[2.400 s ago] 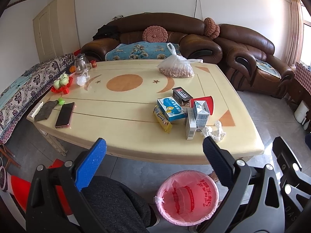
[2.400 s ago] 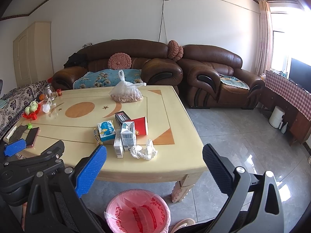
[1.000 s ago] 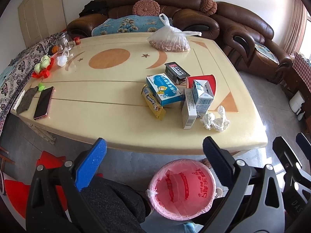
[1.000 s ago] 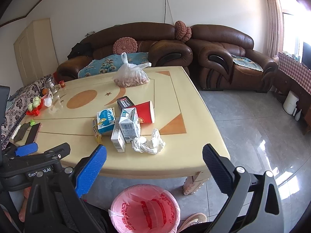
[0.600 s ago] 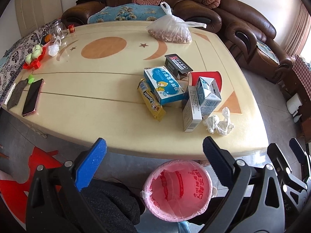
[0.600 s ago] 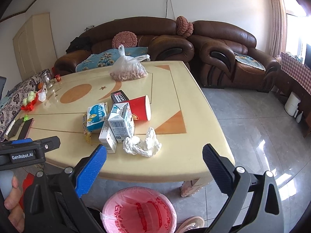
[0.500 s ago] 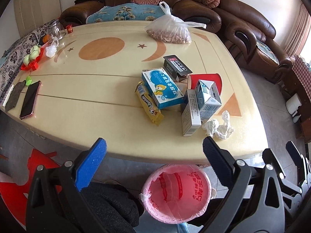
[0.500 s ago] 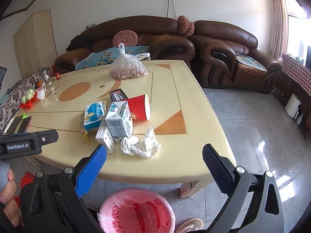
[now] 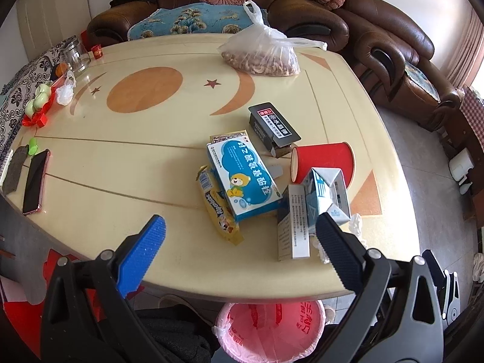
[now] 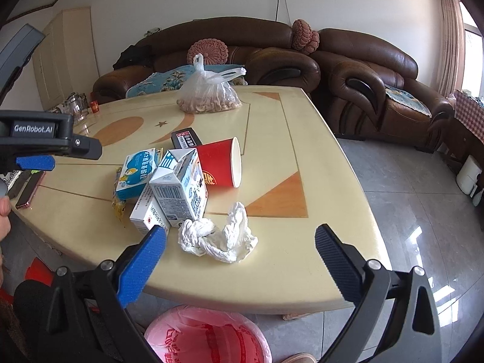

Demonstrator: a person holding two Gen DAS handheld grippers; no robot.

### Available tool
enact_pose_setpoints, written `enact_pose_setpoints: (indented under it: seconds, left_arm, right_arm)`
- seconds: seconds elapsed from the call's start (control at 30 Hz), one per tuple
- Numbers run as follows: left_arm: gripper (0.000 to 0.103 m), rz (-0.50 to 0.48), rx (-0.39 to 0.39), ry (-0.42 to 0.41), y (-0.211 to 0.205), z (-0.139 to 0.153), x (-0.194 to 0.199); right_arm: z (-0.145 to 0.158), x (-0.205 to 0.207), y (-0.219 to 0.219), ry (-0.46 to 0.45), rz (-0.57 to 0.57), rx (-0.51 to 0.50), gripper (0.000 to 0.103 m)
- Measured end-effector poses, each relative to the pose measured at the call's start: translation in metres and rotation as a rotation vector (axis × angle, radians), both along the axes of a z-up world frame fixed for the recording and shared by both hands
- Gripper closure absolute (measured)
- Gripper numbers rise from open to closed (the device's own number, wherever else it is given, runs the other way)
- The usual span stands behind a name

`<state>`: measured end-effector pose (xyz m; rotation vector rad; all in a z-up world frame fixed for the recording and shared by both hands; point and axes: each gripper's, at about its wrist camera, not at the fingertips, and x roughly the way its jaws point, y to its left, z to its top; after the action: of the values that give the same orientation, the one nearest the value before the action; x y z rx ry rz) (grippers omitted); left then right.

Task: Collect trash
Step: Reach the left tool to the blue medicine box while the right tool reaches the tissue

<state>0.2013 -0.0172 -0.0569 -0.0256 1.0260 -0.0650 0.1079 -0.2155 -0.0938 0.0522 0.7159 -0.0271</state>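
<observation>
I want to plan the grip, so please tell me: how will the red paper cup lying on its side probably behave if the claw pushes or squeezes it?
The red paper cup lies on its side, so a push may roll it in a curve. It looks empty, so probably light. Its thin open rim may crush under a hard squeeze.

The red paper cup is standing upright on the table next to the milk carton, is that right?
Not quite. The red paper cup is lying on its side, mouth facing sideways, as the right wrist view shows. It is on the table next to the milk carton.
</observation>
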Motion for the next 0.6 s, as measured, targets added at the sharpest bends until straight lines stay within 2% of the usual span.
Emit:
enact_pose_setpoints:
  seconds: [0.6]
  left_arm:
    - [0.006, 0.021, 0.027, 0.080, -0.009, -0.024, 0.067]
  right_arm:
    - [-0.042, 0.038, 0.003, 0.037, 0.039, 0.033, 0.006]
